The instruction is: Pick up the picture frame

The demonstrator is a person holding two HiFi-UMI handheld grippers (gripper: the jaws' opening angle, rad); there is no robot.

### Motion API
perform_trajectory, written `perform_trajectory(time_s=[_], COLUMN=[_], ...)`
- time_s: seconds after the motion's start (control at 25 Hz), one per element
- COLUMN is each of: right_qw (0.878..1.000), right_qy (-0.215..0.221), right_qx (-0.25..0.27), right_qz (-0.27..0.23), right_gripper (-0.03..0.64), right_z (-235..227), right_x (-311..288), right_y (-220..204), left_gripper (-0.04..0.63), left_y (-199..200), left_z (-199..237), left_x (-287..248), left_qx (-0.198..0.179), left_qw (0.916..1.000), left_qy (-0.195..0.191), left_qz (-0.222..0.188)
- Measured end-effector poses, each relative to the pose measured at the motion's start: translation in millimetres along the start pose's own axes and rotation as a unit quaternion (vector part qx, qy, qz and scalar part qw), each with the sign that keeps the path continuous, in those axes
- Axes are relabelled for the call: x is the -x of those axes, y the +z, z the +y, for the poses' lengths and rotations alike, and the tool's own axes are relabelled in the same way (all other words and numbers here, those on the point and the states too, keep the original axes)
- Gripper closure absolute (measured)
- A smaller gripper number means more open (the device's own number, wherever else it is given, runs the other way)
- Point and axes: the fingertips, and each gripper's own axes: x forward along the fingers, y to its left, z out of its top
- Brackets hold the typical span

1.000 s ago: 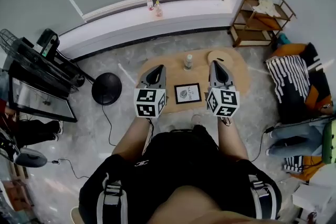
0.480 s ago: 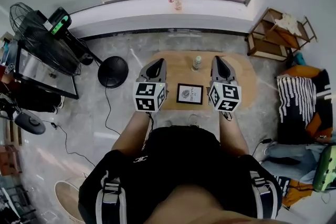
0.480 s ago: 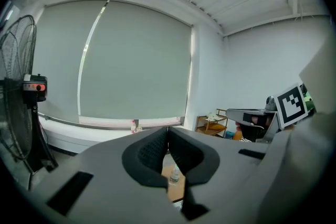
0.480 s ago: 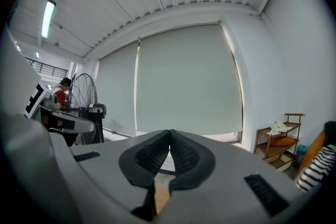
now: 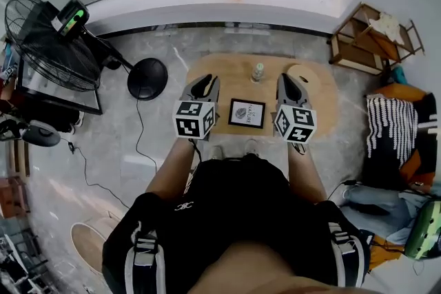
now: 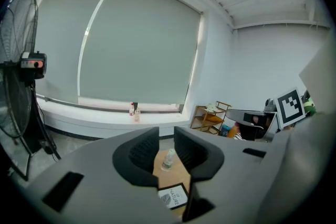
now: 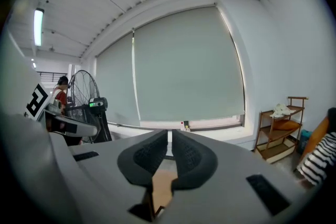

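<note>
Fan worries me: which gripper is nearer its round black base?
Left. The left gripper, jaws opening empty, is beside the base; the right gripper is past the picture frame.

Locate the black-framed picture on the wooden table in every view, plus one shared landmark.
Head view: black-framed picture lies flat at picture centre, on the oval wooden table.
Left gripper view: bottom centre, partly cut off.
Right gripper view: not in it; only a strip of table shows.
Shared landmark: wooden shelf rack by the right wall.
</note>
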Motion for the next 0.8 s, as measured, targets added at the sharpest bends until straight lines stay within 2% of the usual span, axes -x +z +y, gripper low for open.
perform_trajectory(time_s=[0.08, 0.4, 0.64, 0.8], right_qw=[1.000, 0.987, 0.969, 0.951], right_qy=[0.003, 0.007, 0.006, 0.015], right_qx=[-0.015, -0.062, -0.099, -0.111], right_qz=[0.027, 0.147, 0.226, 0.289], right_gripper=[0.522, 0.517, 0.506, 0.506], right_z=[-10.2, -51.7, -54.8, -55.6], right_x=[-4.7, -26.5, -57.8, -59.8], right_y=[-21.4, -126.2, -210.4, -284.1], left_gripper=[0.471, 0.459, 0.457, 0.456], left_y=[-19.7, -107.1, -182.8, -250.6], left_z=[-2.3, 0.9, 25.4, 25.8], left_x=[-13.3, -64.7, -96.6, -111.7], left_qx=[0.006, 0.035, 0.059, 0.076], left_qw=[0.9996, 0.9917, 0.9780, 0.9640], left_qy=[-0.003, 0.018, 0.020, 0.020], left_qz=[0.027, 0.122, 0.199, 0.254])
